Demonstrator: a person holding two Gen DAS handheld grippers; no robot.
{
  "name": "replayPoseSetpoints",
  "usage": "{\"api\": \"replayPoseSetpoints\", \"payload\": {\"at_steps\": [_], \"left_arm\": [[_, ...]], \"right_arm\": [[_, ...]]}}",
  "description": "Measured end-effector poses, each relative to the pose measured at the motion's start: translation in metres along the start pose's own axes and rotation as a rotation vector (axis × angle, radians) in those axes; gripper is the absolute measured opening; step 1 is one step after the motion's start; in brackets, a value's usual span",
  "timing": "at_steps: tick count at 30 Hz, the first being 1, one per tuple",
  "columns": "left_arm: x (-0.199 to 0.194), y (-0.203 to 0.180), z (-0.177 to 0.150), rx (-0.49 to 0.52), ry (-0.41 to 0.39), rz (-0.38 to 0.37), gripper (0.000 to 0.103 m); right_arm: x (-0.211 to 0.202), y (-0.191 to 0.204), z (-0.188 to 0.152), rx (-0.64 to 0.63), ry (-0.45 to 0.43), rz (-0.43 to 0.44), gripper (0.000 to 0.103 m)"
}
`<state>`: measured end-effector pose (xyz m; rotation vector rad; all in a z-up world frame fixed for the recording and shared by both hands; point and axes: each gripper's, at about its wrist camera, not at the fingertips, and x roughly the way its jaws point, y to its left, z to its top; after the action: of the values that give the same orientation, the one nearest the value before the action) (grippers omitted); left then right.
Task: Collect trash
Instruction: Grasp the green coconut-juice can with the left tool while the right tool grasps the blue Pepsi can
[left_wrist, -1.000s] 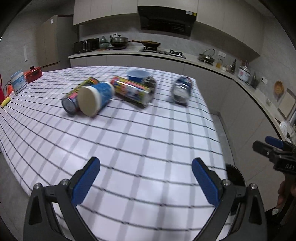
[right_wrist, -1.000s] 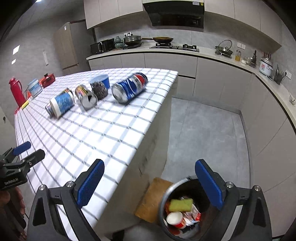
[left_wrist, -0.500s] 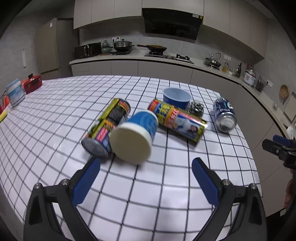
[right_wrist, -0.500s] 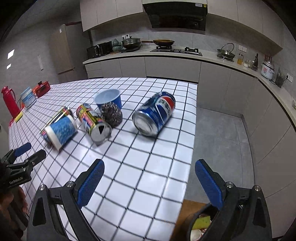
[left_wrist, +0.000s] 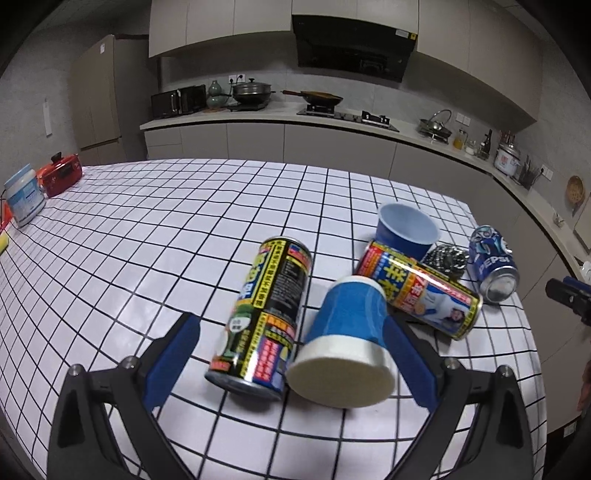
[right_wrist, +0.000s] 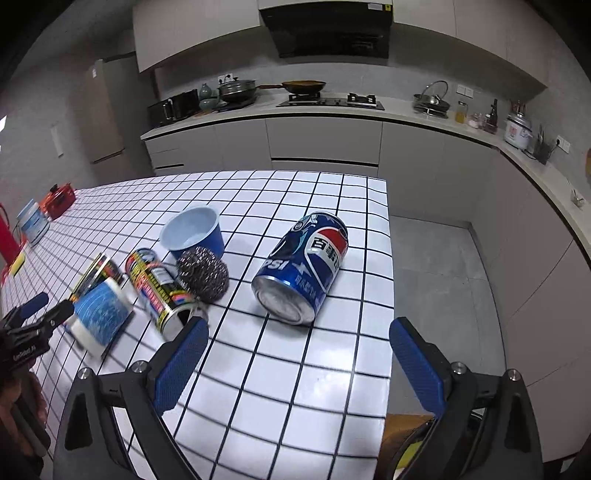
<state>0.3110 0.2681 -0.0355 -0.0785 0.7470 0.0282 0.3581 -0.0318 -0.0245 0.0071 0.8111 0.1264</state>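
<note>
The worktop (left_wrist: 147, 229), white with a black grid, carries all the trash near its right edge. Only the right wrist view shows the floor past that edge and a dark bin rim (right_wrist: 413, 439) at the bottom. The left wrist view alone shows the full label of the yellow-black can (left_wrist: 266, 317), lying on its side.

The left gripper (left_wrist: 291, 362) has its jaws spread wide, with the yellow-black can and the tipped blue-white cup (left_wrist: 347, 343) lying between them, gripped by neither. The right gripper (right_wrist: 295, 365) is likewise spread and holds nothing; the Pepsi can (right_wrist: 306, 266), on its side, lies just ahead of it.

A 3rd can (left_wrist: 421, 291), red and yellow, lies touching the cup. The blue cup (left_wrist: 406, 229) stands upright, and the steel scourer (right_wrist: 203, 273) rests against it.
</note>
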Motion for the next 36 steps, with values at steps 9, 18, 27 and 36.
{"api": "replayPoseSetpoints", "payload": {"at_steps": [9, 18, 27, 36], "left_arm": [[0.042, 0.023, 0.014, -0.039, 0.091, -0.018, 0.086], [0.067, 0.029, 0.001, -0.051, 0.189, -0.054, 0.069], [0.057, 0.03, -0.008, -0.054, 0.177, -0.047, 0.054], [0.048, 0.028, -0.017, -0.057, 0.187, -0.043, 0.054]], "right_arm": [[0.044, -0.001, 0.03, 0.073, 0.034, -0.035, 0.1], [0.09, 0.002, 0.032, 0.09, 0.115, -0.025, 0.1], [0.096, -0.004, 0.027, 0.111, 0.135, 0.05, 0.072], [0.086, -0.002, 0.013, 0.063, 0.185, 0.063, 0.08]]}}
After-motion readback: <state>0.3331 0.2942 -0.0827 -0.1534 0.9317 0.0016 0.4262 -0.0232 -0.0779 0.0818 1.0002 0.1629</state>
